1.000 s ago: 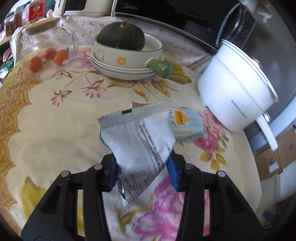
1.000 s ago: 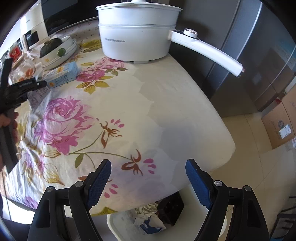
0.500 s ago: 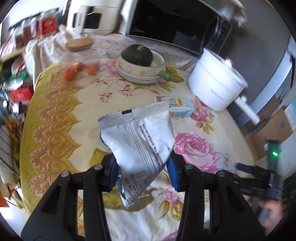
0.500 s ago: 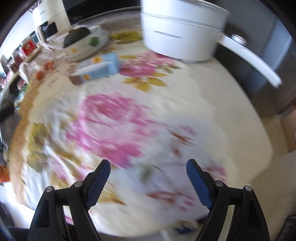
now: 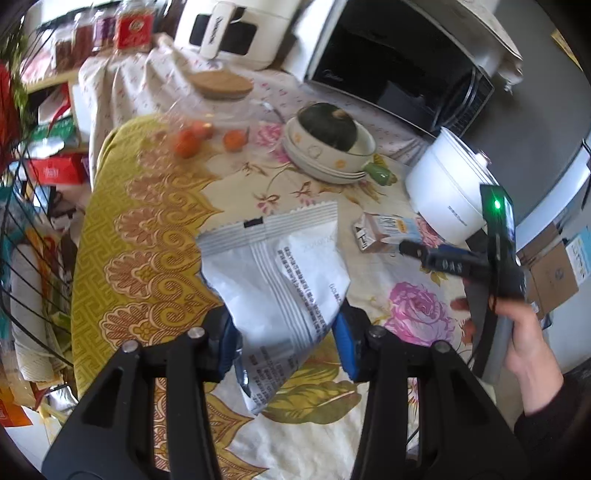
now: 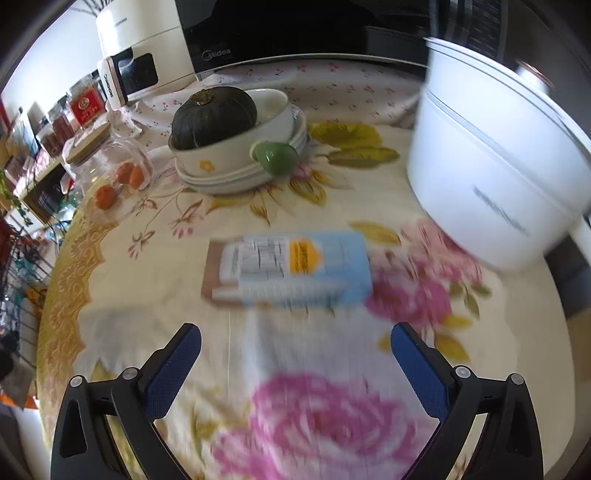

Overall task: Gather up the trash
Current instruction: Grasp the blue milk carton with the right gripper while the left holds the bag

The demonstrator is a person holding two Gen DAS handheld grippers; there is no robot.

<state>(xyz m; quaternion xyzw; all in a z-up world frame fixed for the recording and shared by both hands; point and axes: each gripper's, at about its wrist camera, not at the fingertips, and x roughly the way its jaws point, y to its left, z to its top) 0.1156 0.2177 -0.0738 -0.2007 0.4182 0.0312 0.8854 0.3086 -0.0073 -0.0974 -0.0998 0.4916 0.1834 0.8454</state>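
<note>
My left gripper (image 5: 286,334) is shut on a silver-white snack wrapper (image 5: 280,273) and holds it well above the flowered tablecloth (image 5: 155,240). A light blue carton (image 6: 291,269) lies on its side on the cloth; it also shows in the left wrist view (image 5: 386,232). My right gripper (image 6: 295,354) is open and empty, just short of the carton and pointing at it. It appears in the left wrist view (image 5: 417,251), held by a hand (image 5: 528,332), its tip at the carton.
A white electric pot (image 6: 498,177) stands right of the carton. Stacked bowls with a dark green squash (image 6: 214,114) sit behind it. A glass jar with oranges (image 6: 110,166) is at the left. A microwave (image 5: 399,62) and air fryer (image 5: 236,29) stand at the back.
My left gripper has risen and pulled back with the wrapper. My right gripper has swung from the table's edge toward the blue carton and closed in on it.
</note>
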